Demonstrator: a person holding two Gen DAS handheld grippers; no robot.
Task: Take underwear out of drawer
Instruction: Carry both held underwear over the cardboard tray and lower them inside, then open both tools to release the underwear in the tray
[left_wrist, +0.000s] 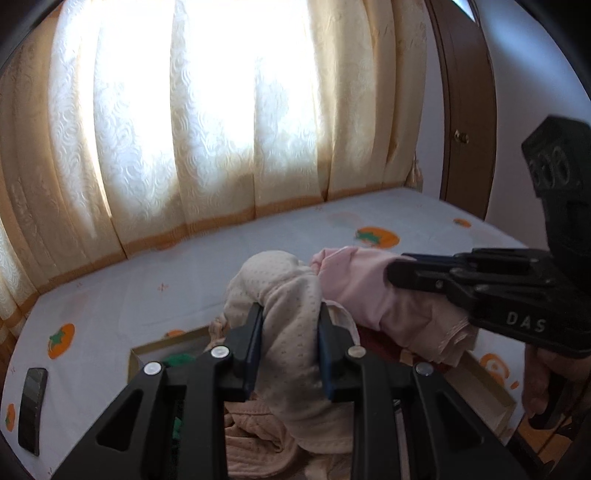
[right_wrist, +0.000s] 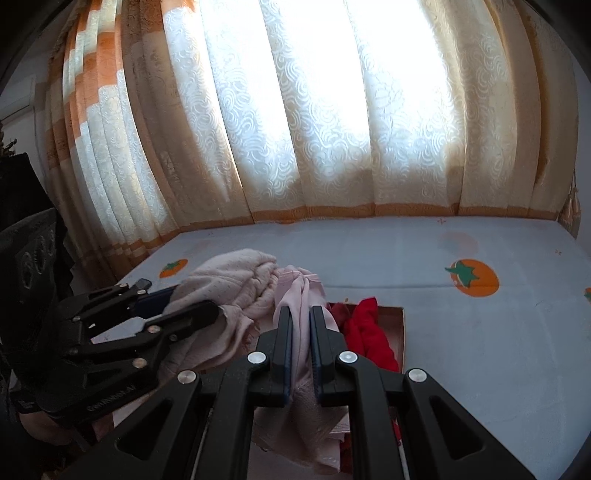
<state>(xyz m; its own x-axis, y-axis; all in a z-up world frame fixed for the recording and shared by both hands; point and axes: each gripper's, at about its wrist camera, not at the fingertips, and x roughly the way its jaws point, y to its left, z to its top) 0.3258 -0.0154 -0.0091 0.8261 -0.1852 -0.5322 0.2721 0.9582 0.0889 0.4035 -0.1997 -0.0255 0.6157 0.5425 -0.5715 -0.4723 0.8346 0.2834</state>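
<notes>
Both grippers gripping underwear above the drawer (left_wrist: 491, 391) on the bed (right_wrist: 461, 332).
Left gripper (left_wrist: 291, 325) is clamping the beige garment (left_wrist: 291, 295), draping downward; right gripper (right_wrist: 301, 325), nearly closed, is pinching the pink garment (right_wrist: 301, 291). Only the left view is showing a phone (left_wrist: 33, 408); only the right, red cloth (right_wrist: 369, 332).

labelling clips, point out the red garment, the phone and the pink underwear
red garment (right_wrist: 369, 332): right wrist view, middle fold
phone (left_wrist: 33, 410): left wrist view, dark screen
pink underwear (right_wrist: 301, 291): right wrist view, bunched top

Both wrist views look down along their fingers, close over the drawer (left_wrist: 495, 391), facing the bed (right_wrist: 461, 332) and curtain (right_wrist: 295, 129); each catches the other gripper.
</notes>
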